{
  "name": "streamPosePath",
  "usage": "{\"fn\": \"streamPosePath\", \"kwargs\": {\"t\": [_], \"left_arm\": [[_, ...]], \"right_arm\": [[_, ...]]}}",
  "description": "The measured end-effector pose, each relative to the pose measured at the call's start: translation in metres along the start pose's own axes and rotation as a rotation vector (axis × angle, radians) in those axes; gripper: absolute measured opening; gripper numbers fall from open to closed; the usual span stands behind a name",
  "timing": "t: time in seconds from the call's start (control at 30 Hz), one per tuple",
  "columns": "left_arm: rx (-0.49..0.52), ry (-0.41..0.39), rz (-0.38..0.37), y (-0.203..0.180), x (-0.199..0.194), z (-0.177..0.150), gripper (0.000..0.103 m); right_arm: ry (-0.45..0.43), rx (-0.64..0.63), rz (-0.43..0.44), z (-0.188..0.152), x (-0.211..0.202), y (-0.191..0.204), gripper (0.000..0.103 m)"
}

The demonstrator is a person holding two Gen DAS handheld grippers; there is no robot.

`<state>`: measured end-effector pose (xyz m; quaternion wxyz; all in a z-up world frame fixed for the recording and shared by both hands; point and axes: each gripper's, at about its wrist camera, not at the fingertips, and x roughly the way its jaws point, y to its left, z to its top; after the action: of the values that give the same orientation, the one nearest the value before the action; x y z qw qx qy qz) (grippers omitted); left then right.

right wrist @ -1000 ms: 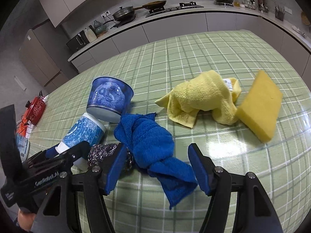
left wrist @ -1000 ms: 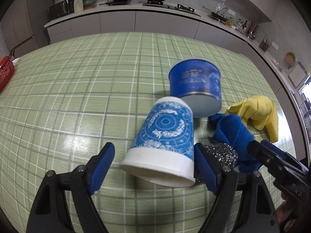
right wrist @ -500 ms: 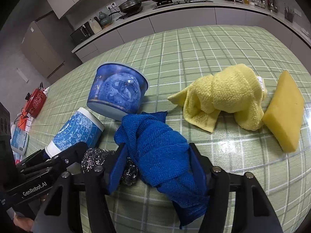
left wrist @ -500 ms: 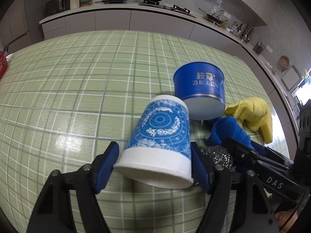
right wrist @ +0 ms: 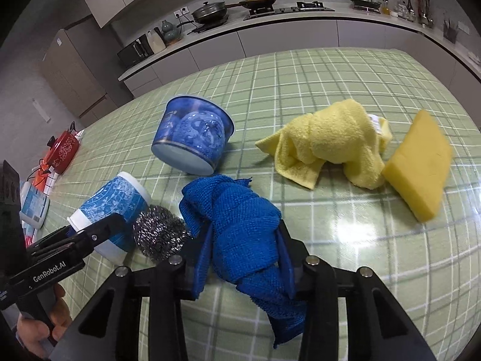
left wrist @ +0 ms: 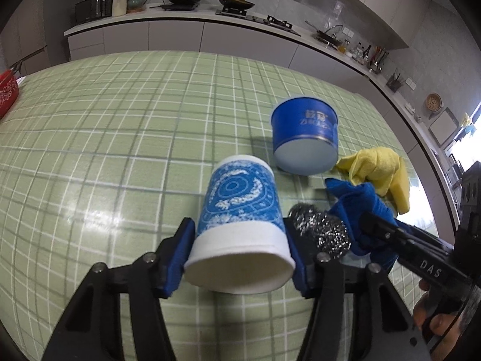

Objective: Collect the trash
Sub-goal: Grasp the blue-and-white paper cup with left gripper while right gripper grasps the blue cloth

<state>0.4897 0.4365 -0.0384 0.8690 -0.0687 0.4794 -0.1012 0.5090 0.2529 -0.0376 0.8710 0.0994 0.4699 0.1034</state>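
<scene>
Kitchen table [left wrist: 120, 126]: left tool [left wrist: 239, 255] pinching cup [left wrist: 240, 210], right tool [right wrist: 242, 249] pinching blue cloth [right wrist: 237, 225].

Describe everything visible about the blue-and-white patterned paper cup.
The blue-and-white patterned paper cup lies on its side on the green checked tablecloth, open mouth toward the left wrist camera. It has a plain white band near the rim, a blue medallion print and a white base. The left gripper has just been closing, and its blue pads press both sides. A steel wool scourer sits right beside it.

green checked table [right wrist: 330, 90], blue tub [right wrist: 192, 138], yellow cloth [right wrist: 330, 138], sponge [right wrist: 418, 165], steel scourer [right wrist: 159, 234]
</scene>
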Motion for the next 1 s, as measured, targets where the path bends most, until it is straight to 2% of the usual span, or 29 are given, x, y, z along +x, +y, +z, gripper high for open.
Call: {"fn": "streamPosePath", "kwargs": {"t": [0.13, 0.27, 0.37, 0.43, 0.47, 0.57, 0.8, 1.0], "left_arm": [[0.010, 0.023, 0.031, 0.002, -0.002, -0.010, 0.069], [-0.023, 0.040, 0.040, 0.000, 0.003, -0.011, 0.070], [-0.030, 0.034, 0.019, 0.003, 0.006, -0.010, 0.070], [-0.039, 0.023, 0.008, 0.004, 0.004, -0.013, 0.067], [-0.039, 0.017, 0.004, 0.005, 0.002, -0.014, 0.065], [-0.048, -0.006, -0.009, 0.008, -0.004, -0.016, 0.058], [-0.057, -0.072, -0.023, 0.006, -0.026, -0.018, 0.055], [0.005, -0.117, -0.062, -0.017, -0.049, -0.019, 0.055]], "right_arm": [[0.019, -0.019, -0.012, -0.009, -0.002, -0.005, 0.048], [0.031, -0.021, -0.019, -0.008, 0.007, -0.003, 0.055], [0.040, -0.027, -0.012, -0.006, 0.013, -0.001, 0.056], [0.044, -0.021, -0.001, -0.007, 0.014, -0.003, 0.054], [0.042, -0.017, 0.003, -0.008, 0.013, -0.003, 0.048], [0.035, -0.011, 0.023, -0.012, 0.009, -0.002, 0.043], [-0.029, 0.015, 0.018, -0.018, -0.017, -0.003, 0.042], [-0.081, 0.055, 0.004, -0.026, -0.050, -0.012, 0.042]]}}
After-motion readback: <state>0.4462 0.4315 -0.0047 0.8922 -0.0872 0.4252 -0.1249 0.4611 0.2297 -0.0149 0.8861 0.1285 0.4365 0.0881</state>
